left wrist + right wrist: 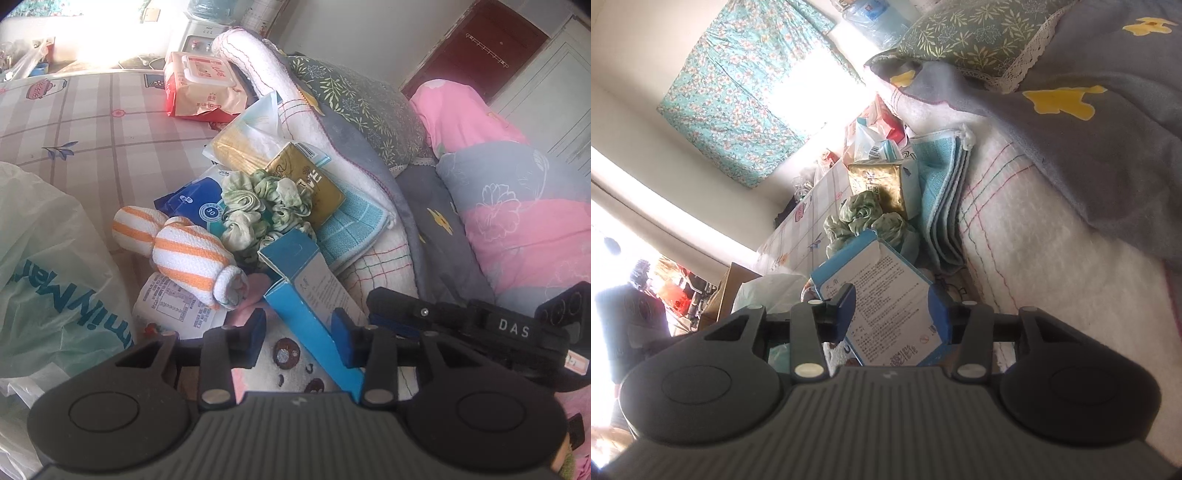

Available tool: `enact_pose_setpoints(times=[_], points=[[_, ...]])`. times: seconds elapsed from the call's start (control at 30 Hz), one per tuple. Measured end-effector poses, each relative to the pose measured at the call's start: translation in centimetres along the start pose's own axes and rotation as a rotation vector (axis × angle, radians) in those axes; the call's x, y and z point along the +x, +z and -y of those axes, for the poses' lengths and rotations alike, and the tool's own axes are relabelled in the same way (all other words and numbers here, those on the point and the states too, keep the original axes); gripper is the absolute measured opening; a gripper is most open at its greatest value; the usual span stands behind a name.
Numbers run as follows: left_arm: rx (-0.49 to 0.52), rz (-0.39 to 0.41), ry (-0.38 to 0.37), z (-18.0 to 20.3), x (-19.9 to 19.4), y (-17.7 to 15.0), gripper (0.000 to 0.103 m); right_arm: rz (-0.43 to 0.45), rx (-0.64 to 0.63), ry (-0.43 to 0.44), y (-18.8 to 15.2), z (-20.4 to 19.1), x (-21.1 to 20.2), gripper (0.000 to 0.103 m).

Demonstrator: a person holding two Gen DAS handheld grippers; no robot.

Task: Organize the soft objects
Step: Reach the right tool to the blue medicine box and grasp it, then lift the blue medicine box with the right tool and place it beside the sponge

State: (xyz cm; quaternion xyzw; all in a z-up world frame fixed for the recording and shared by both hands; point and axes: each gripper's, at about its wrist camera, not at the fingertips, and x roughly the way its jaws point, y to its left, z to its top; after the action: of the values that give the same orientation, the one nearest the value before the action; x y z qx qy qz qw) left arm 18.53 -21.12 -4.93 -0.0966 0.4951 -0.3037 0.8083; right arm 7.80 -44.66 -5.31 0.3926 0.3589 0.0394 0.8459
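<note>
The right gripper [891, 308] is clamping the blue box [882, 299] across its width, long axis running away toward the green scrunchie [866, 218]. The left gripper [298, 339], jaws half-parted, is flanking the same box without gripping it.

The box [314, 295] was thin blue-and-white card, matt and printed, and the gold pack [310, 184] beside the crinkled green cloth scrunchie [258, 210] had a glossy, foil-like wrap. The striped rolls [192, 254] looked like rough terry cloth, the white blanket [1052, 258] fleecy, the turquoise towel [942, 206] woven and ribbed, and the bag [48, 277] thin, translucent, crinkly plastic. The left gripper [299, 338] and right gripper [892, 310] were matt black plastic with ridged bodies, bright metal pins, and smooth blue pads [846, 306].
</note>
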Motion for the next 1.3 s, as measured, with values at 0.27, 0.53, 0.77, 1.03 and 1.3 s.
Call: enact_pose_setpoints(times=[0.27,0.53,0.77,1.03,1.3], points=[[0.006,0.002,-0.018,-0.5,-0.1,0.0,0.041,-0.042,0.015,-0.062,1.6,0.4,3.0,0.046],[0.013,0.003,-0.01,-0.3,-1.3,-0.1,0.042,-0.07,0.089,-0.01,-0.1,0.6,2.9,0.046],[0.037,0.003,-0.058,-0.3,-4.0,-1.2,0.044,-0.059,0.116,0.013,-1.2,0.4,2.3,0.044],[0.12,-0.039,-0.052,1.3,-3.1,-1.9,0.048,-0.05,0.096,0.031,-1.8,-0.3,2.2,0.041],[0.136,-0.042,-0.021,1.2,-1.8,-1.6,0.047,-0.046,0.085,0.027,-1.9,-0.6,2.3,0.038]])
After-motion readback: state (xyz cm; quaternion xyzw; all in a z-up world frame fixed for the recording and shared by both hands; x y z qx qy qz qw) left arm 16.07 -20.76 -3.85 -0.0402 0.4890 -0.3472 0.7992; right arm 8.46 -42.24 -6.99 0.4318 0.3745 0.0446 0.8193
